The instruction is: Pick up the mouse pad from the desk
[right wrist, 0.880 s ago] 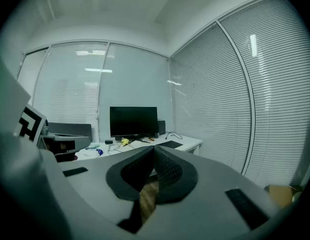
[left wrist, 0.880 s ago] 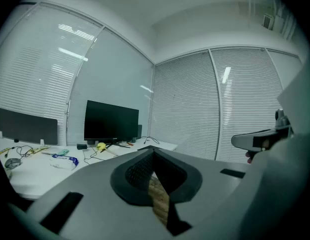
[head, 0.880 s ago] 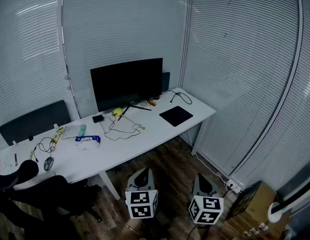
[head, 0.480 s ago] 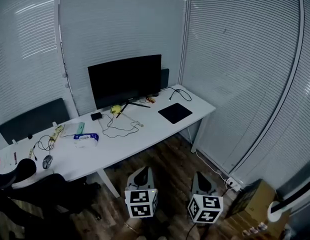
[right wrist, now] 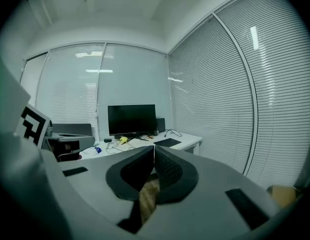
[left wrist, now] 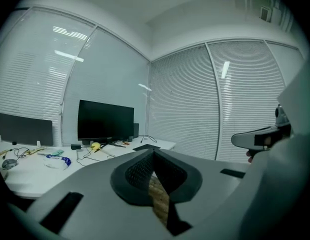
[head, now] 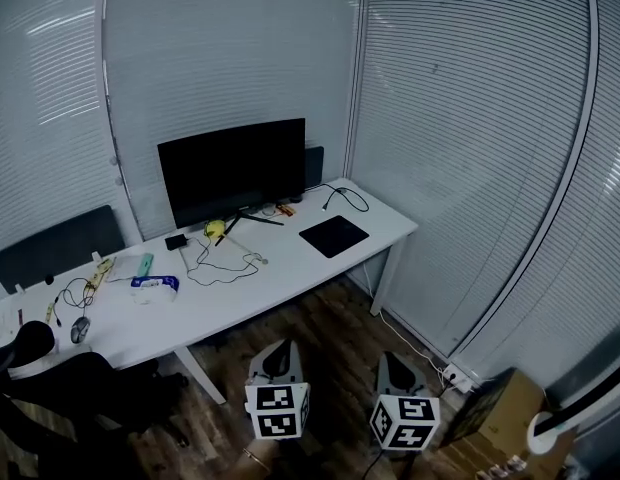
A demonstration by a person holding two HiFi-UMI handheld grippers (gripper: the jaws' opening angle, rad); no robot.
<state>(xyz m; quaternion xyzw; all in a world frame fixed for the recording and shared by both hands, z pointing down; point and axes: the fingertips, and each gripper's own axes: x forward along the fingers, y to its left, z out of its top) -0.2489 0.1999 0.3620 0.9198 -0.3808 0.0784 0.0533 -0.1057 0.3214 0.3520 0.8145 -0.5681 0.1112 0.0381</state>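
Left gripper (left wrist: 153,152) is clenched, jaws pressed together at the tips, nothing held (only a strip of floor shows through the gap lower down). Right gripper (right wrist: 153,148) is the same: clenched, empty. In the head view both sit low at the near edge, left gripper (head: 280,353) and right gripper (head: 395,364) side by side, marker cubes toward the camera. Both are over the wooden floor (head: 335,333), pointing toward the desk and well apart from it.

The white desk (head: 290,280) is long and runs from near left to far right along the window blinds (head: 460,148). The mouse pad (head: 333,236) is black and lies flat on the desk's right end, near the front right corner, untouched. The same mouse pad (left wrist: 146,147) shows past the jaw tips in the left gripper view, and the mouse pad (right wrist: 167,142) likewise in the right gripper view.

Left of the pad and further back stands a black monitor (head: 232,169), screen dark. A small yellow object (head: 215,228) lies by the monitor's foot, and a loose cable (head: 255,259) trails over the desktop in front of it. Further left is a blue-and-white pack (head: 154,285), then a computer mouse (head: 80,329) near the desk's left end.

A black chair (head: 85,393) stands at near left by the desk edge. A cardboard box (head: 502,413) sits on the floor at near right, with a white power strip (head: 456,376) just beside it.
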